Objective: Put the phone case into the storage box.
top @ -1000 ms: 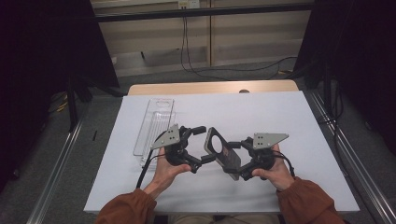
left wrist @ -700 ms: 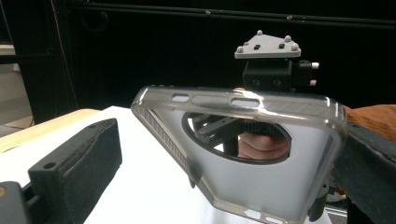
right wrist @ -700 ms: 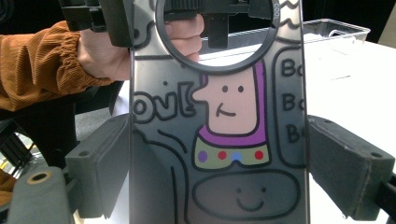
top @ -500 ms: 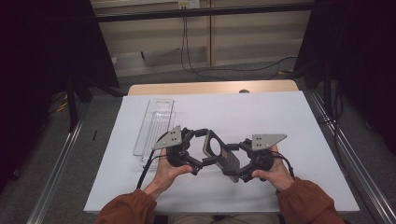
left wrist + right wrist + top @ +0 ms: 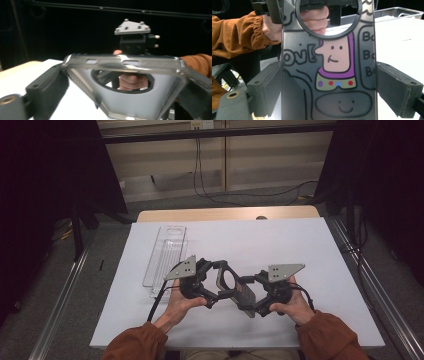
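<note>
— Where's the phone case [image 5: 235, 287]?
— Above the desk's [image 5: 300, 245] near edge, between both hands; the left gripper [image 5: 212, 282] clamps one end; the right gripper [image 5: 252, 296] clamps the other; a clear tray [image 5: 165, 255] lies left.

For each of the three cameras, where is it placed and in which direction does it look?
High view: above the person's side, looking forward and down on the white table; forearms, both hands, left gripper and right gripper show, holding the phone case.
Left gripper view: rides the left gripper, looking across the case toward the right hand.
Right gripper view: rides the right gripper, facing the case's printed side and the left hand.
Shared: the phone case.
</note>
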